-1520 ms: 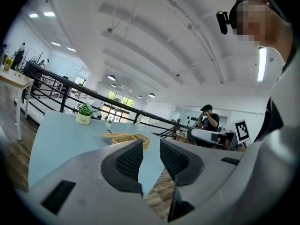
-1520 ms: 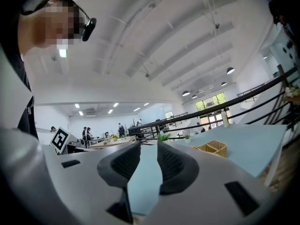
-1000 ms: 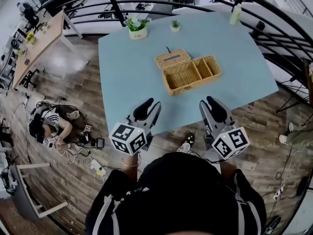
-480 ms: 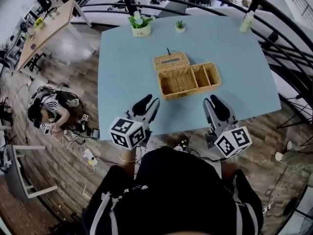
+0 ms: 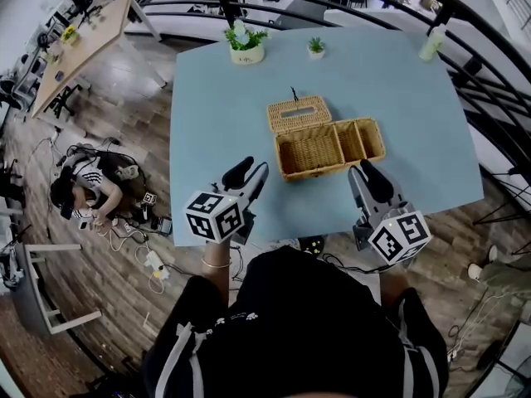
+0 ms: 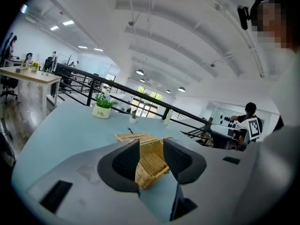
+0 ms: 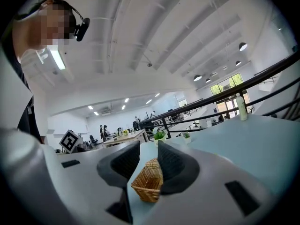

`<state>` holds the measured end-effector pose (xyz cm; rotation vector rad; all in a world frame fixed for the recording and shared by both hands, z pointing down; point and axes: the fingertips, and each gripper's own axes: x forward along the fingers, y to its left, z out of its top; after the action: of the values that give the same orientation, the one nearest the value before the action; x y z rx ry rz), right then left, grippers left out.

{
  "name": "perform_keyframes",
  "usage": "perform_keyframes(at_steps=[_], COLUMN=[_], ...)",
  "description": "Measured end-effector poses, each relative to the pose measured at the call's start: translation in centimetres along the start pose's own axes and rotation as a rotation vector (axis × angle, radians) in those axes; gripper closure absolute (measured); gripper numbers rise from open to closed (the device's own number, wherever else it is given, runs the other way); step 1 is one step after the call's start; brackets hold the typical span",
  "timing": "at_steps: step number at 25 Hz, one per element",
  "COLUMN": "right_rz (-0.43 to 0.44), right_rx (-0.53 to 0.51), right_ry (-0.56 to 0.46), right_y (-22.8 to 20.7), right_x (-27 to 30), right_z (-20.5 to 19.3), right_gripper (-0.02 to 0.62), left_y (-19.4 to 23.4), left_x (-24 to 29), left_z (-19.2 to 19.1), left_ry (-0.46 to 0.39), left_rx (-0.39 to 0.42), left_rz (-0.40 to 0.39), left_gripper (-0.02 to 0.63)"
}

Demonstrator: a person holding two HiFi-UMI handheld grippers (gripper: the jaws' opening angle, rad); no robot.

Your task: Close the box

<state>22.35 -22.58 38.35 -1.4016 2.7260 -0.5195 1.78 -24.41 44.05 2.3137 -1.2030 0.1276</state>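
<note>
- One person (image 5: 76, 199) is seen seated on the wooden floor left of the table (image 5: 211, 114), much as in the earlier pictures.
- Two potted plants (image 5: 246, 45) are set at the table's far edge, and a bottle (image 5: 430, 43) at its far right corner.
- Held over the near edge, the left gripper (image 5: 255, 169) has been brought closer to the box than a second ago. Its jaws are spread and opening wider, and nothing is pinched. In the left gripper view the box (image 6: 151, 165) is framed between the fingers (image 6: 125, 159) but lies beyond them, untouched.
- At mid-table the wicker box (image 5: 330, 144) is left open, its lid (image 5: 298, 113) laid back flat behind the left compartment. Its place on the table is unchanged, though it shows lower in the head view than before.
- Over the near edge to the right, the right gripper (image 5: 363, 171) is also carried nearer the box's front right corner than before. Its jaws are parted and empty, and the box (image 7: 149, 182) is seen past them in the right gripper view.
</note>
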Motion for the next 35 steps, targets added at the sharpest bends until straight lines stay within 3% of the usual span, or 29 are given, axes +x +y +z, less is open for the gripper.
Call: perform_keyframes(at_steps=[11, 17, 21, 27, 35], right_rz=[-0.04, -0.096, -0.109, -0.113, -0.141], right_rx=[0.012, 0.033, 0.046, 0.061, 0.059], right_ry=[0.045, 0.09, 0.135, 0.172, 0.186], right_y=[-1.8, -3.7, -4.3, -4.4, -4.0], right_x=[4.7, 6.3, 7.8, 9.7, 10.0], right_z=[0.7, -0.1, -1.2, -2.3, -2.4], right_gripper=[0.477, 0.477, 0.477, 0.477, 0.477], left_y=[6.7, 10.0, 11.9, 13.0, 13.5], left_x=[6.5, 10.1, 12.1, 14.5, 16.6], left_z=[0.5, -0.1, -1.1, -2.0, -3.3], left_ry=[0.08, 0.107, 0.13, 0.124, 0.148], left_rx=[-0.131, -0.298, -0.358, -0.561, -0.718], left_rz=[-0.012, -0.052, -0.06, -0.16, -0.234], left_gripper=[0.449, 0.446, 0.445, 0.434, 0.434])
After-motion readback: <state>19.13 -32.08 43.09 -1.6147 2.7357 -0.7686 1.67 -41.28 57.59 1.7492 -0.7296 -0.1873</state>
